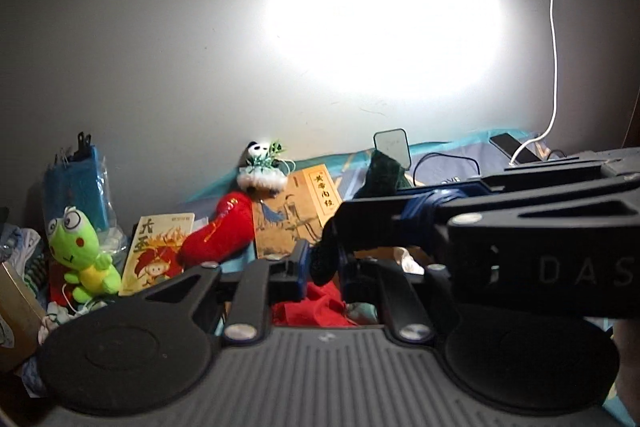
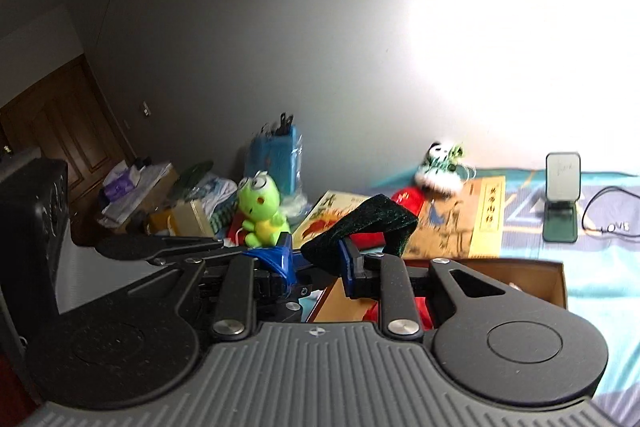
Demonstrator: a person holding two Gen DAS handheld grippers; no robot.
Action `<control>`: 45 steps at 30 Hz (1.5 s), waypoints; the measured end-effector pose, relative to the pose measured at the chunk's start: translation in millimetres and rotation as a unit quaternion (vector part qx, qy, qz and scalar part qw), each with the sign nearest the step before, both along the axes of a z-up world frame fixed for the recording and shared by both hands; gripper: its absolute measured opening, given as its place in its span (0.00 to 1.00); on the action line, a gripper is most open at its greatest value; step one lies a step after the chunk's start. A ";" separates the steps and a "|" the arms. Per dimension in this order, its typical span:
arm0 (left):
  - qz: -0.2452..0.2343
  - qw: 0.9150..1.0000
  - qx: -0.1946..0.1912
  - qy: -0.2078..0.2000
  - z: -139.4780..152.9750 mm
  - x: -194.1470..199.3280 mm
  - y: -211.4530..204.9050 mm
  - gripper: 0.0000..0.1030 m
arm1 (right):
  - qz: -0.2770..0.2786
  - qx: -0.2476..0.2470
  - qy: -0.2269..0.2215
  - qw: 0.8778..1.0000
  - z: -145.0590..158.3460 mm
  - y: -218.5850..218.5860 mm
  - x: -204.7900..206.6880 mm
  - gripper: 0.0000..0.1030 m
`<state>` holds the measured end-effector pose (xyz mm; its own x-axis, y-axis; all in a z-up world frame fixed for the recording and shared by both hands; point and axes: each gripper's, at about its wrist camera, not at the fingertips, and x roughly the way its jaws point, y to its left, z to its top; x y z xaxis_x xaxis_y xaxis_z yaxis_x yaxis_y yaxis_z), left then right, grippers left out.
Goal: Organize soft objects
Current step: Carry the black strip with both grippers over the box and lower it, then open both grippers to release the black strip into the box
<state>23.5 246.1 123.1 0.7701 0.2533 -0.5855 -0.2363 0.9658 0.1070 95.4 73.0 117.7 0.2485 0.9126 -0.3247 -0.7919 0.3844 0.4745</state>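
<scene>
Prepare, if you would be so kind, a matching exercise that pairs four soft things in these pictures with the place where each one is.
Things:
1. green frog plush
2. red plush
3. panda plush
4. dark green cloth

Places:
A. pinched in the left claw and the right claw
B. far left, in front of the blue packet
C. against the wall
D. between the orange book and the tan book

Pairs: 1-B, 2-D, 3-C, 4-A
</scene>
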 end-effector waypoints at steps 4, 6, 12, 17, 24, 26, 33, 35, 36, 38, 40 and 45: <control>0.010 1.000 -0.008 0.012 -24.3 24.0 7.6 0.11 | -0.019 -0.016 0.014 1.000 -17.5 12.6 19.9 0.05; 0.012 0.999 -0.024 0.025 -44.5 32.1 11.4 0.11 | -0.023 -0.033 0.025 0.999 -37.2 19.7 28.6 0.05; 0.031 0.991 -0.072 0.105 -121.0 60.0 25.4 0.11 | -0.032 -0.084 0.086 0.992 -103.9 36.6 53.7 0.05; 0.035 0.986 -0.074 0.145 -160.4 81.3 21.1 0.11 | -0.039 -0.131 0.099 0.986 -138.4 46.0 63.2 0.05; 0.043 0.984 -0.058 0.165 -182.1 103.5 17.3 0.11 | -0.069 -0.167 0.073 0.981 -161.3 51.6 73.1 0.05; 0.051 0.982 -0.046 0.175 -190.4 106.6 18.5 0.11 | -0.083 -0.172 0.073 0.979 -167.2 49.9 74.8 0.05; 0.061 0.980 -0.053 0.180 -199.8 107.5 24.6 0.12 | -0.104 -0.183 0.046 0.977 -169.8 54.0 71.3 0.05; 0.066 0.980 -0.067 0.174 -200.7 106.2 27.4 0.12 | -0.113 -0.181 0.064 0.975 -174.0 53.8 75.1 0.05; 0.071 0.980 -0.076 0.172 -201.3 105.5 29.9 0.12 | -0.117 -0.180 0.075 0.974 -176.5 53.7 77.0 0.05; 0.079 0.979 -0.089 0.167 -201.9 105.1 33.3 0.12 | -0.124 -0.182 0.090 0.971 -178.5 53.4 79.5 0.06; 0.080 0.979 -0.088 0.165 -202.1 104.8 32.2 0.12 | -0.128 -0.183 0.100 0.970 -180.4 52.4 80.9 0.06; 0.072 0.980 -0.075 0.170 -205.7 107.0 28.0 0.13 | -0.146 -0.193 0.143 0.960 -198.5 48.4 82.6 0.08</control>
<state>130.5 274.1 -82.6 0.4875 0.2360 -0.8406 -0.3466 0.9360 0.0617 178.0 121.4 -80.8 0.3260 0.6149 -0.7181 -0.4815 0.7616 0.4337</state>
